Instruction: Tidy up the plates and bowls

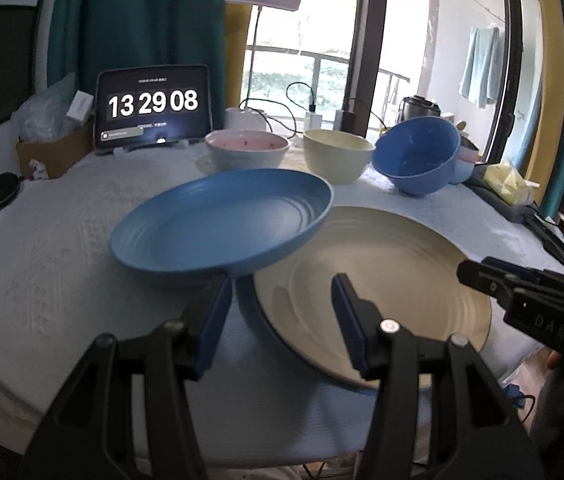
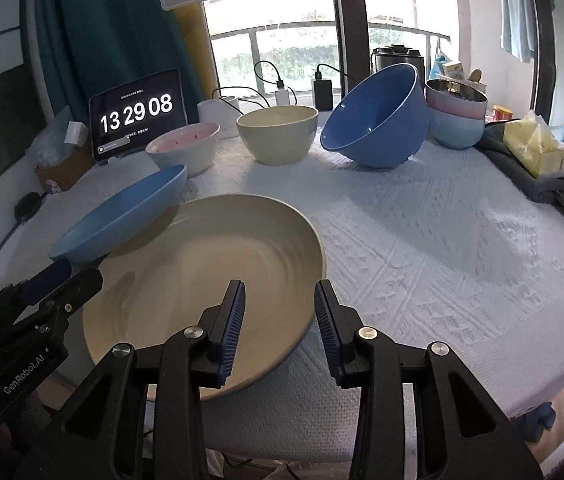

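A blue plate (image 1: pixel 217 220) (image 2: pixel 121 212) is tilted, its right edge lying over the rim of a large cream plate (image 1: pixel 394 280) (image 2: pixel 201 264) on the white cloth. My left gripper (image 1: pixel 282 284) (image 2: pixel 65 280) is open; the blue plate's near rim sits at its left fingertip (image 1: pixel 221 292), unclamped. My right gripper (image 2: pixel 279 286) (image 1: pixel 470 272) stands open astride the cream plate's near right rim, one finger over the plate, the other over the cloth. Behind stand a pink-lined bowl (image 1: pixel 246 152) (image 2: pixel 183 148), a cream bowl (image 1: pixel 338 156) (image 2: pixel 277 136) and a blue bowl (image 1: pixel 418 156) (image 2: pixel 378 120) tipped on its side.
The blue bowl leans against a stack of bowls (image 2: pixel 458 120). A tablet clock (image 2: pixel 137 116), a lamp base (image 2: pixel 217 112), chargers with cables (image 2: pixel 282 96) and a cardboard box (image 1: pixel 53 152) line the back. A yellow tissue pack (image 2: pixel 538 152) lies at the right edge.
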`<action>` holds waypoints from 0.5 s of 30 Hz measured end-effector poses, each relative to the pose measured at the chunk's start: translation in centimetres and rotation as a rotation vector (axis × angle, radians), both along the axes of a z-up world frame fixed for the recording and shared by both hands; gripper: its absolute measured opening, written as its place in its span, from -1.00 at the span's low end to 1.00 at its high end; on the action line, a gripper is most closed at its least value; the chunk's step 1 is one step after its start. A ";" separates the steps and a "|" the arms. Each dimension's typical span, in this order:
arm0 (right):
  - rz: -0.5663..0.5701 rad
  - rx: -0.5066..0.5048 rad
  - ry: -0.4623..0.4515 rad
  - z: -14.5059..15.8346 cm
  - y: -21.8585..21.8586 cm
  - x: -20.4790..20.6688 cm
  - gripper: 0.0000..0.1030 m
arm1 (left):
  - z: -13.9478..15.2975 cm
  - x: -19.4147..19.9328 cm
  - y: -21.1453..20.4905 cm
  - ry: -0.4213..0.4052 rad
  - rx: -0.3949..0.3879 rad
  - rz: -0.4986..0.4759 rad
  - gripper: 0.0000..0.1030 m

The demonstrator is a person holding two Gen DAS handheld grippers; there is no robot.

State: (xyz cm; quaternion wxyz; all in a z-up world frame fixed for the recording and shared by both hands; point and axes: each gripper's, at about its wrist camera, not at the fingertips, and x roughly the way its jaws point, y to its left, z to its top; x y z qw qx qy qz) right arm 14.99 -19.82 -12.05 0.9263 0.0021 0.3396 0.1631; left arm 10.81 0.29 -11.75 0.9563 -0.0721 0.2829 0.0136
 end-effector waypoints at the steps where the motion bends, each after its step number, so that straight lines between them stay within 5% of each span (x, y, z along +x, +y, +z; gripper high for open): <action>1: 0.001 0.003 -0.002 0.1 0.0 0.1 -0.24 | 0.0 0.0 0.1 -0.001 -0.005 -0.001 0.03; 15: 0.029 0.001 -0.013 0.7 1.6 0.2 -0.24 | 0.4 -0.9 1.8 -0.031 -0.030 0.039 0.06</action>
